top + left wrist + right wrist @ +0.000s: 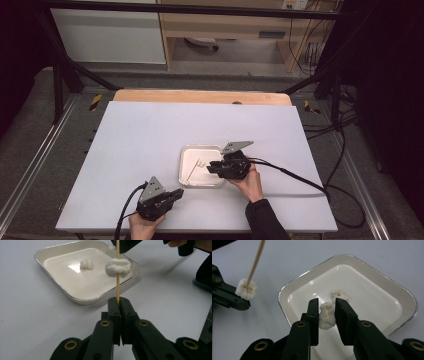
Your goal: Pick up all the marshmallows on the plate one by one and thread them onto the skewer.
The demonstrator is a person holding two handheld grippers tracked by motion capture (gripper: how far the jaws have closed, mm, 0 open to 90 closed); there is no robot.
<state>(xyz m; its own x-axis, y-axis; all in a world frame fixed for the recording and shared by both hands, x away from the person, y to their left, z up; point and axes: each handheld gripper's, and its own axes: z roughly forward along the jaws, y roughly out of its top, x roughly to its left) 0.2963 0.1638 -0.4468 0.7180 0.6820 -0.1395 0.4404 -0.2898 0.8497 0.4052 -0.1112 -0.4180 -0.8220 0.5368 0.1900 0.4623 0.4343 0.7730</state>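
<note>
Left gripper (pixel 119 301): jaws together, clamped on a stick (pixel 117 287) that stands up from them.
Threaded piece (pixel 118 267): on the stick, above the jaws.
Right gripper (pixel 326 306): clamped on a white piece (pixel 326 316).
Tray (pixel 407 298): under the right gripper.
Last piece (pixel 338 294): in the tray, just beyond the right gripper.

A lab or test room: the white counter (pixel 150 135) stands inside a black metal frame (pixel 65 70), with loose cables (pixel 340 150) trailing past its right edge, yellow-black hazard tape (pixel 95 101) at its far corners and a wooden shelf unit (pixel 225 30) behind.
</note>
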